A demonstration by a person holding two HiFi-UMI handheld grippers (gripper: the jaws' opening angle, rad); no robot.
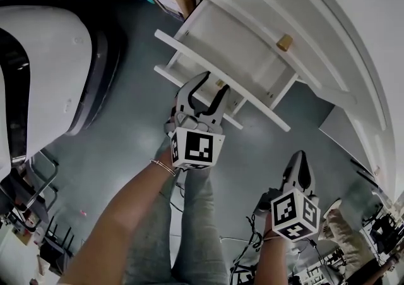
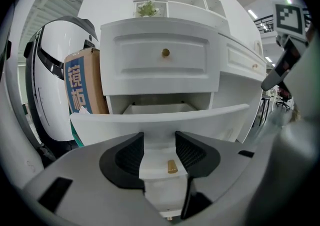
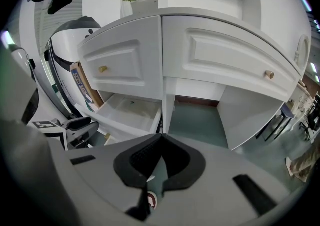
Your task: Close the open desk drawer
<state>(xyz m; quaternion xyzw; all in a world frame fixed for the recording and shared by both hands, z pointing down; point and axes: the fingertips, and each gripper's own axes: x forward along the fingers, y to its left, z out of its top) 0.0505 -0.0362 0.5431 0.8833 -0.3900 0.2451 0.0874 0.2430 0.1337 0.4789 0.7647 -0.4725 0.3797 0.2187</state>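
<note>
Item: open drawer (image 2: 160, 120), pulled out of white bench (image 2: 239, 58). Rigid, light-looking; I judge it slides under a flat push at the brass knob (image 2: 172, 166). Left gripper (image 2: 159, 142): released, jaws straddling the drawer's knob. Right gripper (image 3: 159, 145): clenched, empty, well back from the drawer

Head view: sited above the open drawer (image 1: 232, 51), facing steeply down onto it, at moderate range. Left gripper view: low, squarely before the open drawer (image 2: 160, 119), facing its front, very near. Right gripper view: set further back, to the open drawer's (image 3: 131, 107) right, facing it obliquely. All three views share this drawer.
</note>
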